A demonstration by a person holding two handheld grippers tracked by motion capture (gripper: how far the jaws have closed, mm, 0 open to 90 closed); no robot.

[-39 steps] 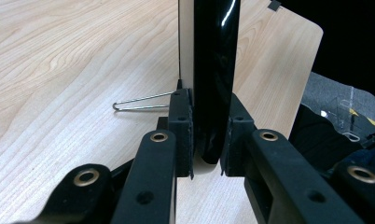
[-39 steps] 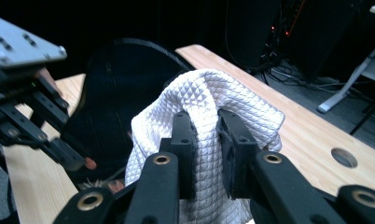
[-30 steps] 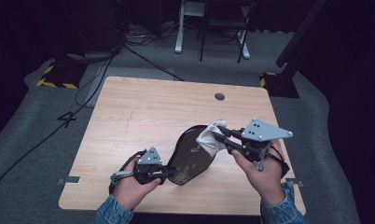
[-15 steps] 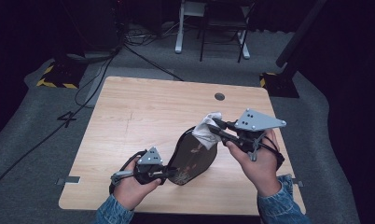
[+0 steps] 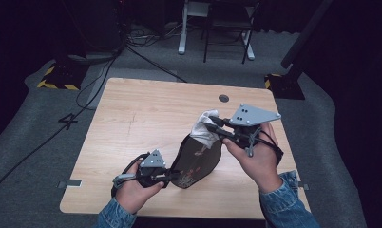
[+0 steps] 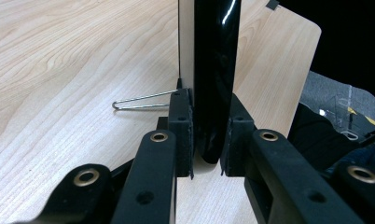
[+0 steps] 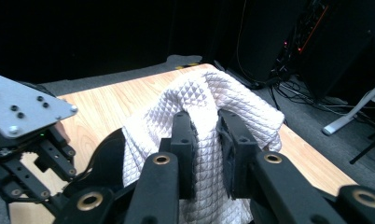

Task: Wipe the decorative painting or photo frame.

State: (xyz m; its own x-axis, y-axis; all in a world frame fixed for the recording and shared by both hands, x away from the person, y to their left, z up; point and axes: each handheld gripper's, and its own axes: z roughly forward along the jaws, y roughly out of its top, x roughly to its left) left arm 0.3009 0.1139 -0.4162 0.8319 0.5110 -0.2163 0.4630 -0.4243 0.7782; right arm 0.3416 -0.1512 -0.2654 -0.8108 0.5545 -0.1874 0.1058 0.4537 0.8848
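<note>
Held upright above the tabletop [image 5: 132, 118], the glossy black plate [image 5: 198, 159] looks stiff, slippery and breakable, so the left hand-held gripper [image 5: 169, 176] clamps its rim while the right hand-held gripper [image 5: 213, 124] pinches the soft quilted white cloth [image 5: 204, 127] against its upper edge.

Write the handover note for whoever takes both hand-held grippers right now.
Left hand-held gripper: shut on the lower edge of the dark plate, holding it up on edge above the table.
Right hand-held gripper: shut on the white quilted cloth, which is pressed against the plate's upper end.
A thin wire stand lies on the table beside the left jaws.
Done: plate lifted and clamped, cloth gripped and on the plate.
Left, by the look of it: wipe the rest of the plate's face, then set both down.
</note>
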